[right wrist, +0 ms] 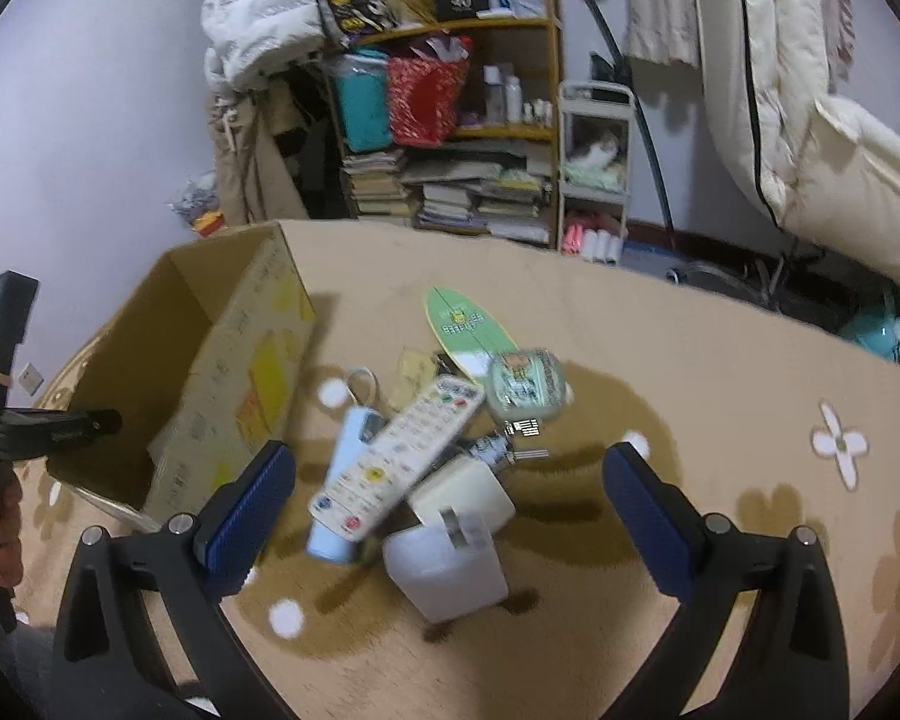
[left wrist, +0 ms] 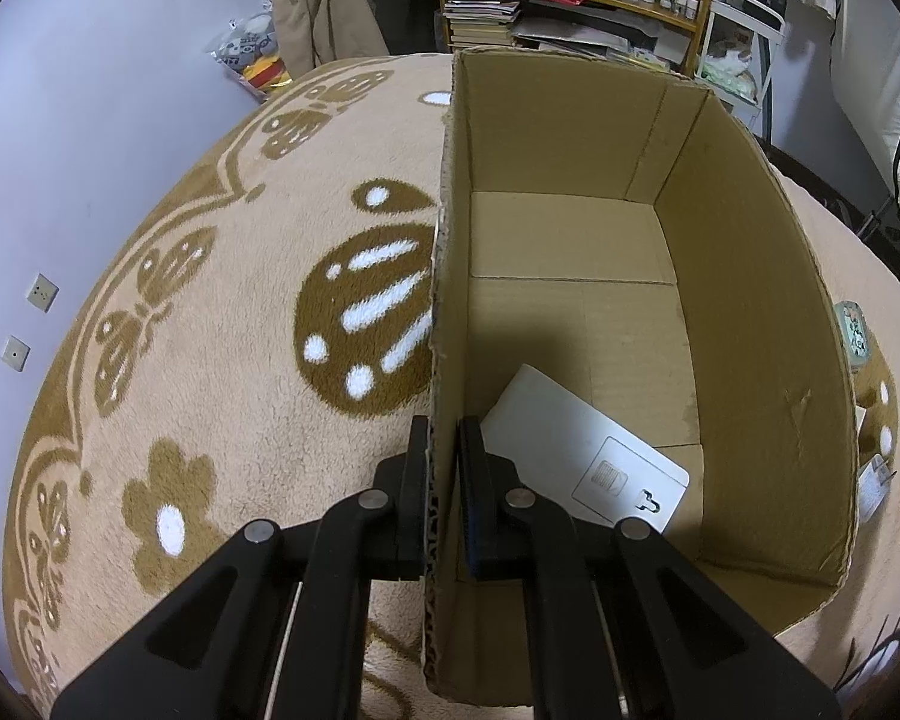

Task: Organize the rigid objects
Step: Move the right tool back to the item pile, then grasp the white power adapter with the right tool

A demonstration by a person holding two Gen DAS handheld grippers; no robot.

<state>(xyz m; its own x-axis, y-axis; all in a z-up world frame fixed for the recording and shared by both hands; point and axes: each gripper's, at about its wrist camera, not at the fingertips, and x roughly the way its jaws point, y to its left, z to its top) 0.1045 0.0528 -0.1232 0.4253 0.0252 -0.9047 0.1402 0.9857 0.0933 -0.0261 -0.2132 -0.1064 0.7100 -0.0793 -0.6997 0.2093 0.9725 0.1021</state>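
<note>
meanwhile, the sorting is at its pick-up stage: the left hand-held gripper (left wrist: 444,480) is clamped on the near wall of the cardboard box (left wrist: 750,312), steadying it on the patterned blanket (left wrist: 210,312), while the right hand-held gripper (right wrist: 450,492) hangs above the pile with its jaws spread wide and nothing between them. inside the box lies one flat white card (left wrist: 576,450), leaning in the near corner; the rest of the floor is bare. the pile sits just right of the box: a white remote control (right wrist: 399,456) lies across a pale blue tube (right wrist: 345,480), with a white adapter block (right wrist: 450,564) nearest the jaws, a round green tin (right wrist: 525,387) and a green oval board (right wrist: 468,324) behind. the next move looks to be a drop onto one piece, likely the adapter or the remote. overlap is the snag: the remote rests on its neighbours, so closing on it may drag or tip them. a cluttered bookshelf (right wrist: 450,138) stands well behind.
</note>
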